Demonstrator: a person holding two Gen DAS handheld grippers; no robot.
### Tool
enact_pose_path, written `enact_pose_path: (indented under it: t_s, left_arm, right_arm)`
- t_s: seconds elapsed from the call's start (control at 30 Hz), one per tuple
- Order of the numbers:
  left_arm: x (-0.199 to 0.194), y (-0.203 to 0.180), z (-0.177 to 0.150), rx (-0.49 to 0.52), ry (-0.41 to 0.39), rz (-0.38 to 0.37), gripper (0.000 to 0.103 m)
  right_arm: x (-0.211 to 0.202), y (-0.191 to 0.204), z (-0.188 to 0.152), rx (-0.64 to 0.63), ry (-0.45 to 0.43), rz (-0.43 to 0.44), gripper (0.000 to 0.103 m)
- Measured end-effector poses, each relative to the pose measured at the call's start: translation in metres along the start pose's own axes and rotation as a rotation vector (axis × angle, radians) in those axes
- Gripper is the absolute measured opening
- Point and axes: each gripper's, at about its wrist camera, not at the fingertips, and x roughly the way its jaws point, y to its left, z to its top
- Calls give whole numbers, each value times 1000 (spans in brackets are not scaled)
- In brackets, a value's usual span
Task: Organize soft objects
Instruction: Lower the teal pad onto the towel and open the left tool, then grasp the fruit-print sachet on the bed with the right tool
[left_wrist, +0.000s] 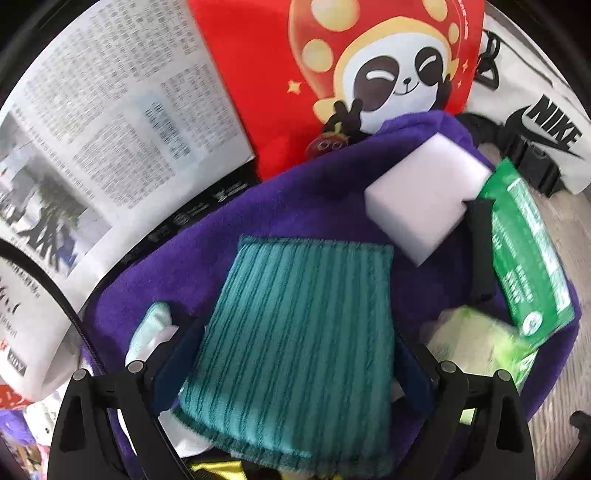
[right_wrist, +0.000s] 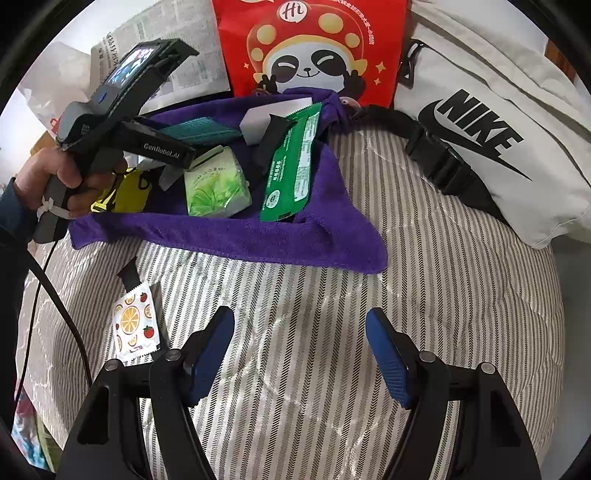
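Note:
A teal striped cloth (left_wrist: 303, 343) sits between the blue pads of my left gripper (left_wrist: 293, 365), which is shut on its two side edges. It hangs over a purple towel (left_wrist: 295, 192) spread on the bed. On that towel lie a white sponge block (left_wrist: 421, 206), a green packet (left_wrist: 528, 258) and a pale green tissue pack (left_wrist: 472, 343). In the right wrist view a hand holds the left gripper above the towel's (right_wrist: 229, 236) left end. My right gripper (right_wrist: 300, 350) stands open over the striped bedding (right_wrist: 443, 295), with nothing between its fingers.
A fruit-print sachet (right_wrist: 133, 325) lies on the bedding left of the right gripper. Behind the towel stand a red panda bag (right_wrist: 310, 55), a white Nike bag (right_wrist: 498, 129) with a black buckle strap, and a newspaper (left_wrist: 110, 129). A black cable (right_wrist: 62, 306) runs along the left.

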Motion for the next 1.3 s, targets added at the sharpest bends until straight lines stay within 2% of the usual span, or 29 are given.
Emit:
enact_pose_path:
  t_s: [0.37,0.57,0.7,0.83,0.97,1.13,1.23,1.3]
  left_arm:
    - [-39,10,-48,-3,19,82,95]
    - [-69,22,-83,-33,21,112,95]
    - [-94,37,-116,-87,3,119,95]
    - [-121,55,-160,-181,-22,74,95]
    - [-133,68,-194,-275,-45,17,95]
    - [-138,72,-241,-400,-59,-54,95]
    - [-132,72,-256,-439,-71,-83,95]
    - [-133,71,-273,-465,-84,-102,95]
  right_arm:
    - [-13,25,-13,-31,-3,34,73]
    - [-18,46,-25,-62,2,64,73]
    - [-11,58,-31,-69,9,116,73]
    - [3,71,-34,-56,44,145,73]
    - [12,94,-35,-76,31,177,73]
    - [33,128,-37,-164,40,101,73]
    - [38,146,-42,-232,4,29,78]
    - [37,153,-45,-255,-27,14,78]
